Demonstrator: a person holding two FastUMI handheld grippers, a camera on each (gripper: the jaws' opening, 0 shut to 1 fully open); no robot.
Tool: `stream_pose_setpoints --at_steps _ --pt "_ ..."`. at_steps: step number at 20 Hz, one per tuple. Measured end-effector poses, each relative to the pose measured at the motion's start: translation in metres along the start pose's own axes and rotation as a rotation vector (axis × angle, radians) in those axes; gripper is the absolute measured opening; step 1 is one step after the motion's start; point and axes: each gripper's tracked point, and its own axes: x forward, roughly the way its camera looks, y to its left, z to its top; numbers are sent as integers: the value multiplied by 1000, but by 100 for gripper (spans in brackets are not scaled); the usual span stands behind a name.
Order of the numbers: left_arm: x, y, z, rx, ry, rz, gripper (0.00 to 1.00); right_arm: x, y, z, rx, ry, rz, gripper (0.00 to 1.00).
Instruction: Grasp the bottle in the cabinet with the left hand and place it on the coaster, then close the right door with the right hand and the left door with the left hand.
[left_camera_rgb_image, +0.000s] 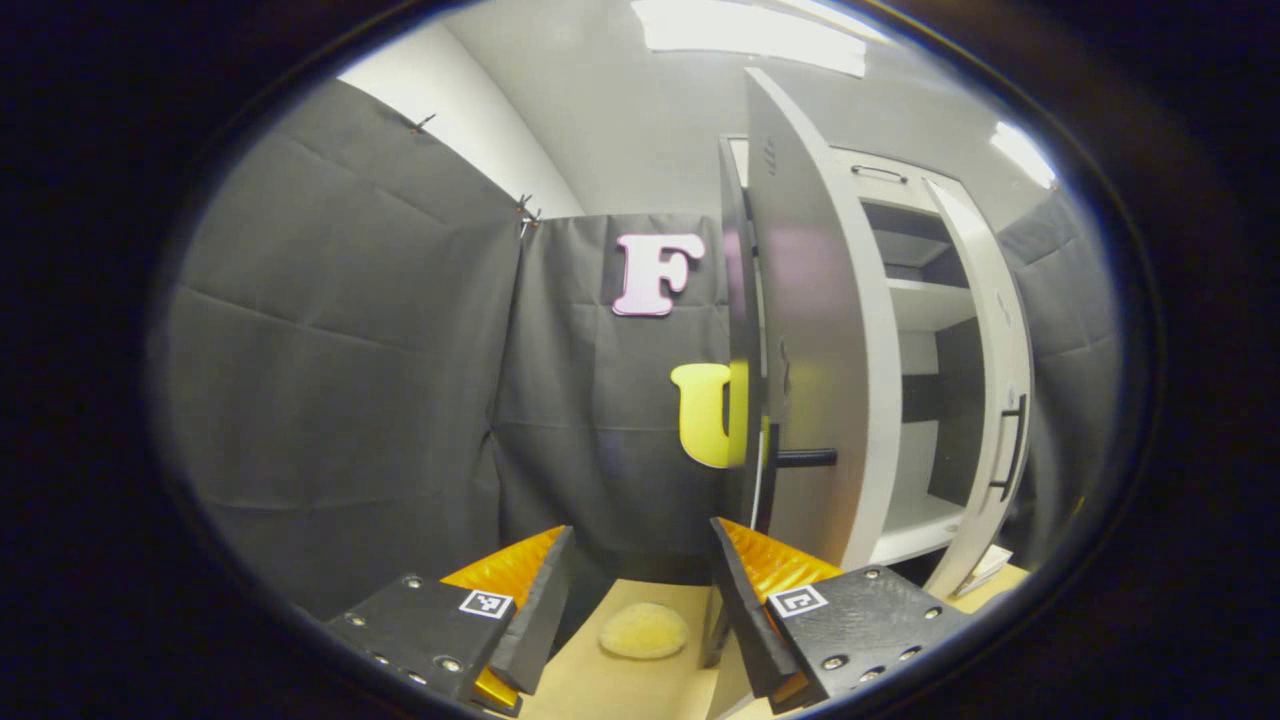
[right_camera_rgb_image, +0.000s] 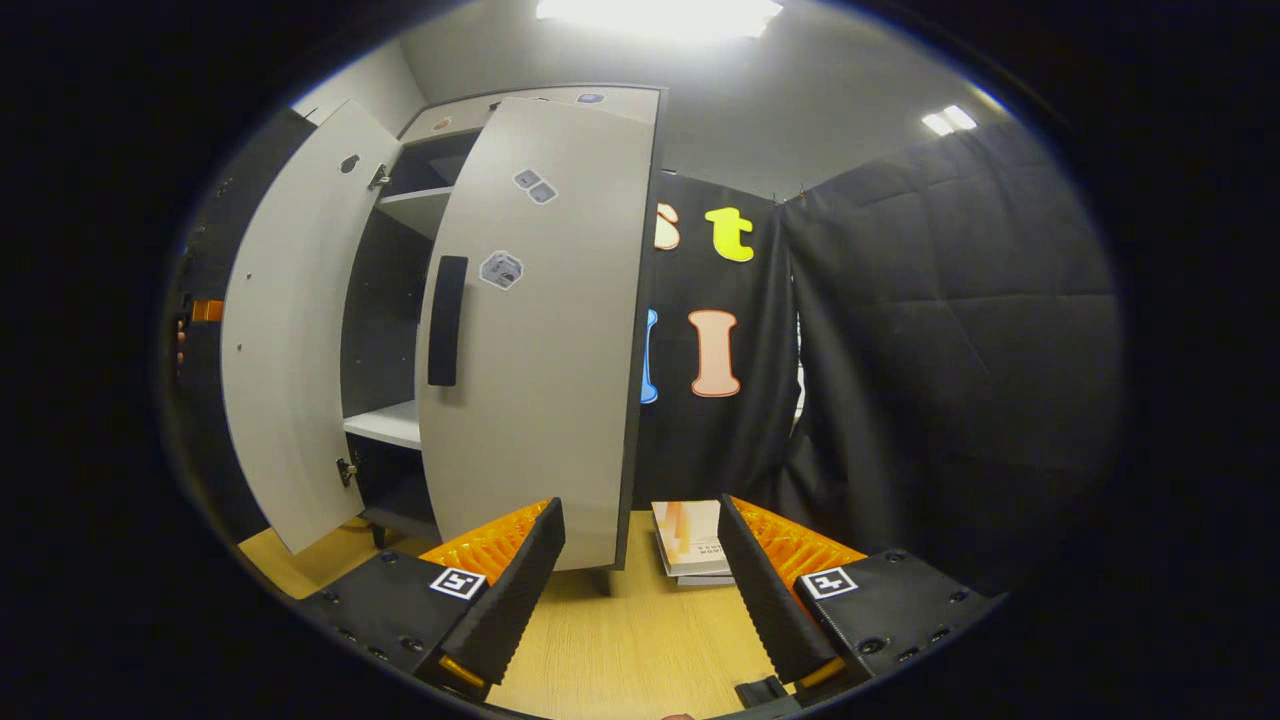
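Left gripper (left_camera_rgb_image: 640, 590): jaws released, empty. The coaster (left_camera_rgb_image: 643, 631) lies on the table (left_camera_rgb_image: 590, 690) between and just beyond them; the cabinet (left_camera_rgb_image: 925, 400) stands ahead, right.

Right gripper (right_camera_rgb_image: 640, 580): jaws released, empty. The right door (right_camera_rgb_image: 545, 330) stands ajar ahead, left.

Recording booth — cloth walls (right_camera_rgb_image: 950, 330), cabinet (right_camera_rgb_image: 530, 330)

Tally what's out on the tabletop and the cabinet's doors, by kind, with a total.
Cabinet doors, both open: 2, left door and right door
Coaster: 1
Stack of booklets: 1
Total: 4
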Motion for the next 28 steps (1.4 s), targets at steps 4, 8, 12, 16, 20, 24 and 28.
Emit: stream_pose_setpoints --at_steps 4,8,12,16,20,24,28 --pt "1 -5 0 26 -1 23 78 -2 -29 -6 21 14 -17 96" --pt "1 -7 -4 12 2 52 78 2 -41 -6 39 11 -9 98" --pt "-5 -27 -2 4 -5 40 78 8 -43 -4 31 6 12 98" --pt "-10 -48 -1 4 -13 24 78 15 -45 -3 0 3 32 98" --pt "-13 -77 1 -8 -20 -17 78 20 -51 -1 -23 1 43 96" --pt "-18 -109 2 -15 -31 -52 77 21 -58 0 -37 0 48 98" --pt "-16 -136 -5 -32 -28 -71 77 17 -70 3 -55 -4 39 96"
